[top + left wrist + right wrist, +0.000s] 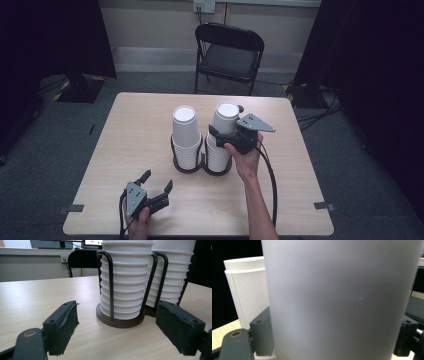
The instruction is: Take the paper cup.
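The right gripper [225, 134] pinches the top cup [226, 119] of its stack; lifting straight up looks next. The left gripper [156, 183] waits spread.

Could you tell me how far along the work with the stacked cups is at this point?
Done: nothing shows as removed; both stacks sit in the dark two-ring wire holder. In hand: the right gripper has its jaws around the top white foam cup of the right stack, probably gripping it. Left: lifting it off. The left gripper rests open near the table edge.

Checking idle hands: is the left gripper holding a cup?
No, the left gripper rests open on the table, apart from the cup stacks.
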A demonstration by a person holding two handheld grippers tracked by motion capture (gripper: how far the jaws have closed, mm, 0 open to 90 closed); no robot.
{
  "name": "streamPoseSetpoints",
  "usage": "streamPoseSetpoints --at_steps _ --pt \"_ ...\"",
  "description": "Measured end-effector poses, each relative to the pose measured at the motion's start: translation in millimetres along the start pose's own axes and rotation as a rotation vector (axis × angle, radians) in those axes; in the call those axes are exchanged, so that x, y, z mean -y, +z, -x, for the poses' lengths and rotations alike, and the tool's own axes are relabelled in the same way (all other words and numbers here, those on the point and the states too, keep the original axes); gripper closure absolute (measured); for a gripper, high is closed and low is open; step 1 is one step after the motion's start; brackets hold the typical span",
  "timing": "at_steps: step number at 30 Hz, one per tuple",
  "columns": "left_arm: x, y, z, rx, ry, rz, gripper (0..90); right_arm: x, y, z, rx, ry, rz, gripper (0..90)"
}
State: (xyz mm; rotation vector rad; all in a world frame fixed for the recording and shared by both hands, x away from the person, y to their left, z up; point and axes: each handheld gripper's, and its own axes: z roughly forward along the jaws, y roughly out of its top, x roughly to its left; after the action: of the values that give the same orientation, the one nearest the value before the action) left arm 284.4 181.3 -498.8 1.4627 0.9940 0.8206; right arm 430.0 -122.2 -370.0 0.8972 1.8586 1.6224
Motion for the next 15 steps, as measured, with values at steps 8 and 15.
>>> streamPoseSetpoints --at_steps 8,15 --pt "0.0 -0.1 0.0 0.001 0.0 0.001 17.7 -7.5 -2.0 -0.5 0.0 0.001 0.013 15.0" --pt "0.1 -0.2 0.0 0.001 0.0 0.001 17.7 -13.5 -3.4 -1.2 -0.003 0.004 0.032 15.1"
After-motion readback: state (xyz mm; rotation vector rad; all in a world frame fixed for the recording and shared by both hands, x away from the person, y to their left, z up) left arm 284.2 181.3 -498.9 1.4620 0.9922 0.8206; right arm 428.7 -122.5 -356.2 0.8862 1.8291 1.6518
